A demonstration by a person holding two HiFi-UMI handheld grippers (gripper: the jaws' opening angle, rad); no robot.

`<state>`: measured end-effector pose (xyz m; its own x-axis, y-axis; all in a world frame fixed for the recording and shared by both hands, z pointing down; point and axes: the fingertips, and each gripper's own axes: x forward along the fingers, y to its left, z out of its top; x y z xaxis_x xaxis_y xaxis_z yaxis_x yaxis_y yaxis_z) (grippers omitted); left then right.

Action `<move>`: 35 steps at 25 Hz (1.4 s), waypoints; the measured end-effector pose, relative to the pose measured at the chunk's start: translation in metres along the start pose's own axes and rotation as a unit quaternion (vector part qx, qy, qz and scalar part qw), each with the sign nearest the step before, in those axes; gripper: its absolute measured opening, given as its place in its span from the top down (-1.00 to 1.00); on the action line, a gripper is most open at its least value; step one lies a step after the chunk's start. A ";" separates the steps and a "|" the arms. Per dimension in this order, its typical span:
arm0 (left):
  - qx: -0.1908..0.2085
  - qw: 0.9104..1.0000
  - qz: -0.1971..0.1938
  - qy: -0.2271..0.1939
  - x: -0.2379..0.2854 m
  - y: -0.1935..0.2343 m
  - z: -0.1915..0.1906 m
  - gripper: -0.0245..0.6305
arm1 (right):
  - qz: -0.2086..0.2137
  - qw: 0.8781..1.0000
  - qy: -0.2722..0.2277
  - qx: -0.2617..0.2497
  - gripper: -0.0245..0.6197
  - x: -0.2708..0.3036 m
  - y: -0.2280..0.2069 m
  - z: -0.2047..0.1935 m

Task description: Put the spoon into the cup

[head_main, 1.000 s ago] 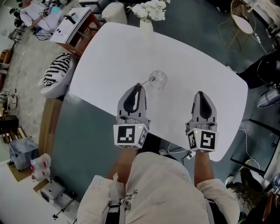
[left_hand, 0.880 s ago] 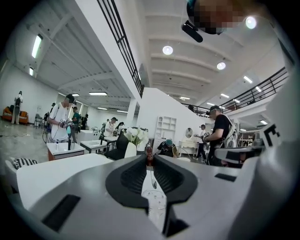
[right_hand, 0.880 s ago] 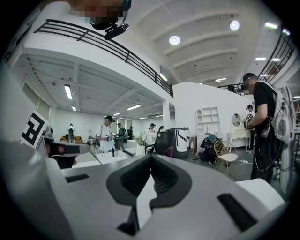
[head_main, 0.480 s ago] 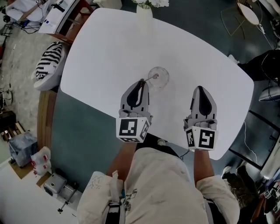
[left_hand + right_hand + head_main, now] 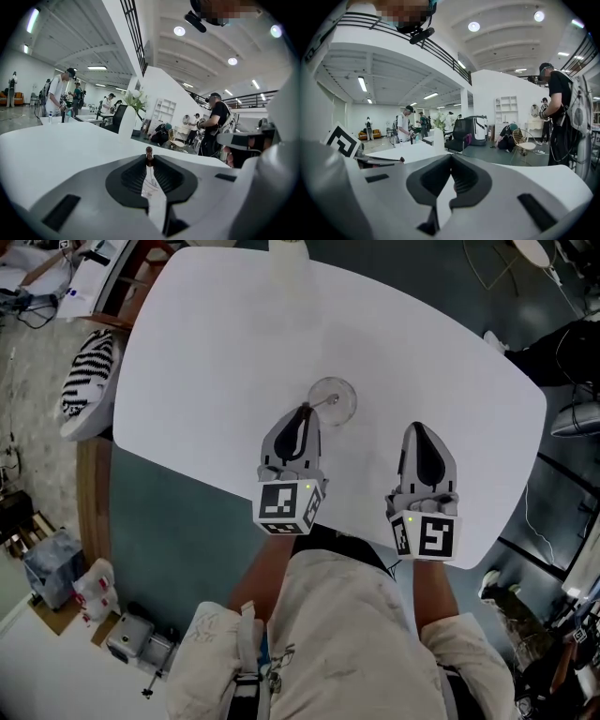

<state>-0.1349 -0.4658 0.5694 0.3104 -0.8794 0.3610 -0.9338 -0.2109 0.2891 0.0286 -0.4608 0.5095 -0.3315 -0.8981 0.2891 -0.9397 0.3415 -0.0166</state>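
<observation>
A clear glass cup (image 5: 336,401) stands on the white table (image 5: 206,343) near its middle. My left gripper (image 5: 302,411) is just short of the cup's near left side, shut on a thin spoon (image 5: 320,407) whose dark end reaches out to the cup's rim. In the left gripper view the spoon (image 5: 149,151) pokes up between the closed jaws of the left gripper (image 5: 149,158). My right gripper (image 5: 415,427) hovers to the right of the cup, apart from it, its jaws shut on nothing. In the right gripper view the right gripper (image 5: 451,158) shows its tips meeting.
A white vase (image 5: 288,247) with flowers stands at the table's far edge. A zebra-striped cushion (image 5: 80,381) lies left of the table. The table's near edge (image 5: 225,488) runs under both grippers. People stand in the hall behind (image 5: 58,96).
Both grippers have sunk toward the table. The left one keeps its hold on the spoon, its tip still beside the cup. The view has shifted so the table's far edge sits higher.
</observation>
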 end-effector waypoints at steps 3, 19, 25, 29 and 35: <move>-0.009 1.000 -0.002 0.010 0.008 0.000 -0.010 0.79 | -0.005 1.000 0.005 -0.001 0.96 0.001 -0.005 -0.004; -0.003 1.000 0.002 0.029 0.021 -0.003 -0.031 0.70 | -0.013 1.000 0.006 -0.013 0.96 -0.006 -0.010 -0.005; -0.005 1.000 0.008 0.026 0.015 0.008 -0.030 0.61 | -0.008 1.000 0.007 -0.024 0.96 -0.008 0.003 -0.003; -0.001 1.000 0.013 0.024 0.007 0.011 -0.029 0.61 | -0.007 0.999 0.000 -0.039 0.96 -0.015 0.009 0.002; 0.010 1.000 0.018 0.005 -0.009 0.000 -0.024 0.61 | -0.007 0.999 -0.019 -0.044 0.96 -0.035 0.004 0.007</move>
<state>-0.1333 -0.4479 0.5873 0.2775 -0.8822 0.3803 -0.9481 -0.1874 0.2569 0.0360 -0.4298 0.4924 -0.3226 -0.9124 0.2519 -0.9338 0.3503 0.0726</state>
